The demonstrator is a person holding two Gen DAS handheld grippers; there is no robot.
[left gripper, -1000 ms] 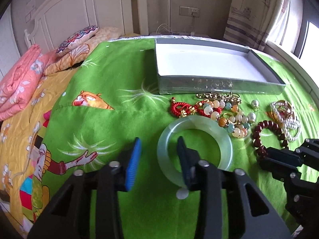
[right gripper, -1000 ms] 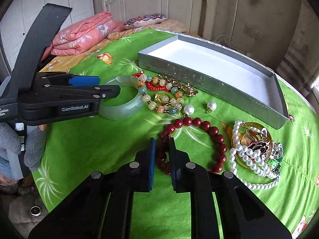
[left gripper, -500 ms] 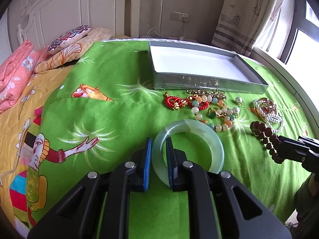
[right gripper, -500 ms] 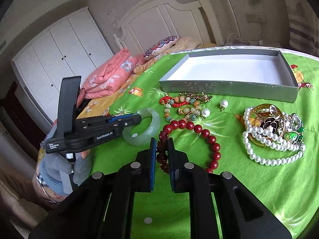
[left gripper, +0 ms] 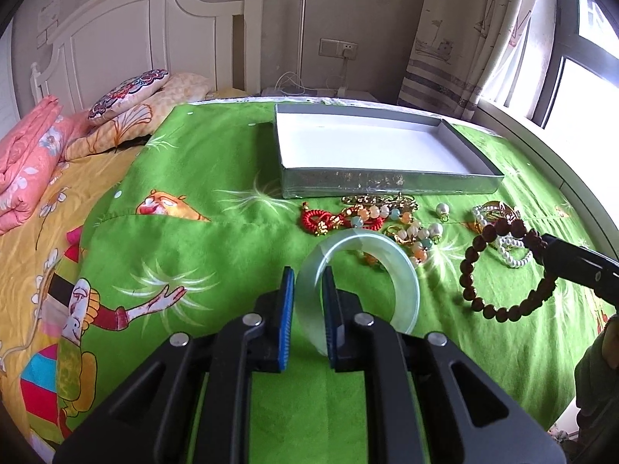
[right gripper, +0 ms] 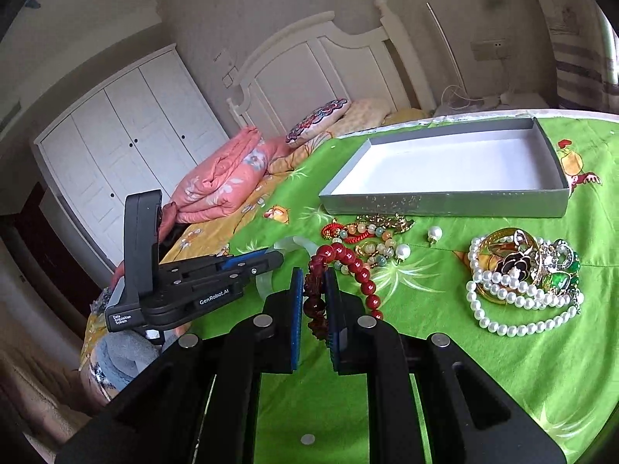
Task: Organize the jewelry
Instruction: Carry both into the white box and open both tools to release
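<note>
The pale green bangle (left gripper: 359, 270) sits clamped edge-on between the blue pads of your left gripper (left gripper: 307, 305), its near rim pinched and the rest of the ring reaching out past the fingertips above the green bedspread (left gripper: 201, 232). Your right gripper (right gripper: 314, 301) has its jaws narrowed on the dark red bead bracelet (right gripper: 348, 266); the beads run up between the pads and loop off to the right, and from the left wrist view the loop hangs clear of the cloth. Beyond both pieces lie the red cord and pastel bead strands (left gripper: 363, 216), then the pearl and gold heap (right gripper: 522, 270) to the right. The grey box (left gripper: 379, 183) stands just behind them.
</note>
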